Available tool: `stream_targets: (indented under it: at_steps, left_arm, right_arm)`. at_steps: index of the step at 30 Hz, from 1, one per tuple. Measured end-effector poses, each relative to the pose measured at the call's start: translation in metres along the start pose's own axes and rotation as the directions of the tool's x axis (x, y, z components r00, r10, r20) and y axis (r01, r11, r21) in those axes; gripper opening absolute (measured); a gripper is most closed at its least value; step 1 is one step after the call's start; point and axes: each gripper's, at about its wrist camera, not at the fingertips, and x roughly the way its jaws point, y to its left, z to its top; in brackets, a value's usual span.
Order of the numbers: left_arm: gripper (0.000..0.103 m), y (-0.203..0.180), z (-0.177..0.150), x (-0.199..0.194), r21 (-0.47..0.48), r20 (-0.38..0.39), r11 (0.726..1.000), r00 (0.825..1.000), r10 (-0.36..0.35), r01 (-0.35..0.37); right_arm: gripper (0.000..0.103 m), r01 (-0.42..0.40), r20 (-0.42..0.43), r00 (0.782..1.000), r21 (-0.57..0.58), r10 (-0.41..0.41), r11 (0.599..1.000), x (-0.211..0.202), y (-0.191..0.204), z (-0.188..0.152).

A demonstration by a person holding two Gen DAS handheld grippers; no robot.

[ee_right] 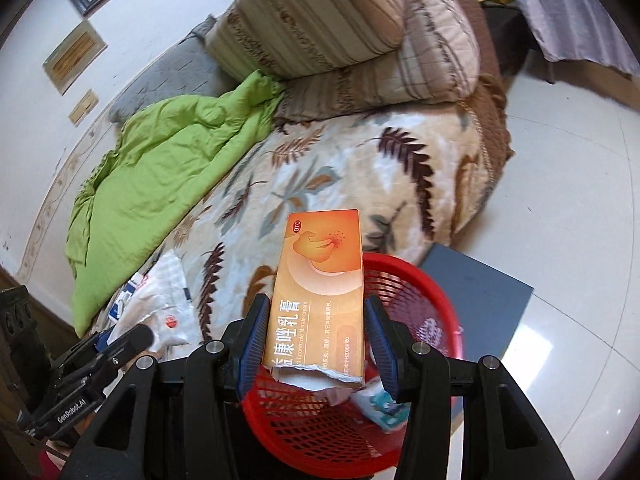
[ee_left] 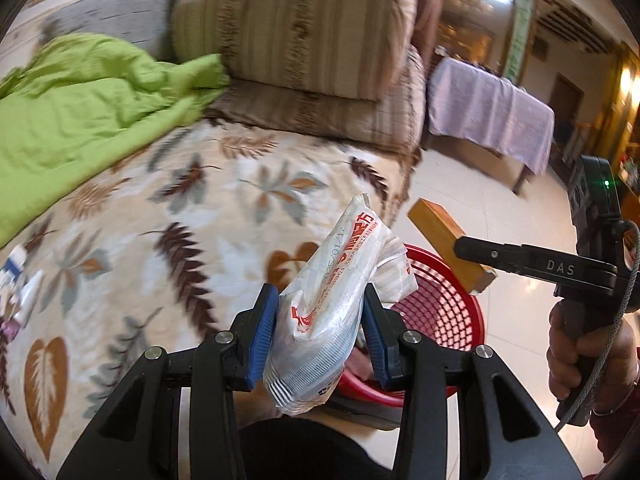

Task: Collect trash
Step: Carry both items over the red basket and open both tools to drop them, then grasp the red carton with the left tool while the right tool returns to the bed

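The left gripper [ee_left: 320,336] is clamping a crumpled white plastic wrapper [ee_left: 336,308] with red print between its blue pads [ee_left: 264,332]; the wrapper is standing up out of the jaws and leaning toward the right, its lower end hanging below the pads, above the near rim of the red mesh basket [ee_left: 448,312]. The right gripper [ee_right: 316,340] is squeezing an orange medicine box [ee_right: 320,292] by its two long sides; the box is lying flat-faced toward the camera, its torn bottom edge sitting just behind the pads, and it is hovering over the red mesh basket [ee_right: 416,292], which is sitting on the pale tiled floor just beside the near edge of the bed.

The left wrist view is showing the right gripper [ee_left: 464,246] from the side, with a hand [ee_left: 588,352] wrapping around its handle and a cable trailing down; the box [ee_left: 448,240] is sticking out past the fingertips there. The right wrist view alone is showing scraps already lying inside the basket, a grey board [ee_right: 480,300] on the floor behind the basket, and more white wrappers [ee_right: 160,304] lying near the bed's near edge; the left gripper is sitting at the lower left of that view, too foreshortened to read its jaws.

A green quilt [ee_left: 80,112] is lying bunched along the far side of the leaf-patterned blanket [ee_left: 192,208]; striped pillows [ee_left: 312,40] are stacked at the head end.
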Motion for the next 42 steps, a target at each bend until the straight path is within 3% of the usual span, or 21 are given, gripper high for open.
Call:
stream_targets:
  at_steps: [13, 14, 17, 25, 30, 35, 39, 42]
  left_arm:
    - [0.040, -0.036, 0.000, 0.041, 0.054, -0.087, 0.998, 0.996, -0.017, 0.022]
    - [0.041, -0.039, 0.001, 0.042, 0.059, -0.086, 0.998, 0.996, -0.016, 0.021]
    - [0.059, -0.044, 0.003, 0.045, 0.072, -0.093, 0.997, 0.996, -0.008, 0.015]
    - [0.059, -0.024, 0.003, 0.021, 0.035, -0.049, 0.999, 0.999, -0.002, 0.003]
    - [0.059, 0.018, -0.003, -0.006, -0.044, -0.017, 0.997, 0.998, 0.059, -0.060]
    - [0.059, 0.080, -0.022, -0.044, -0.158, 0.006, 0.973, 0.985, 0.173, -0.170]
    - [0.060, 0.137, -0.046, -0.074, -0.274, -0.009, 0.929, 0.966, 0.257, -0.249]
    - [0.061, 0.177, -0.069, -0.099, -0.340, -0.031, 0.882, 0.941, 0.336, -0.326]
  right_arm:
    - [0.054, 0.003, -0.023, 1.000, 0.066, -0.001, 0.998, 0.008, -0.027, -0.007]
    - [0.055, 0.003, -0.027, 1.000, 0.067, -0.001, 0.998, 0.009, -0.028, -0.007]
    - [0.056, 0.022, -0.023, 1.000, 0.068, -0.020, 0.997, 0.008, -0.029, -0.006]
    - [0.057, -0.002, 0.004, 1.000, 0.041, 0.002, 0.999, 0.003, -0.013, 0.001]
    - [0.062, -0.081, -0.030, 0.996, -0.032, 0.080, 0.996, 0.024, 0.030, 0.002]
    - [0.063, -0.179, -0.108, 0.981, -0.159, 0.163, 0.971, 0.059, 0.099, -0.008]
    - [0.063, -0.271, -0.175, 0.957, -0.240, 0.233, 0.932, 0.090, 0.162, -0.018]
    - [0.064, -0.324, -0.227, 0.937, -0.284, 0.265, 0.902, 0.113, 0.210, -0.030]
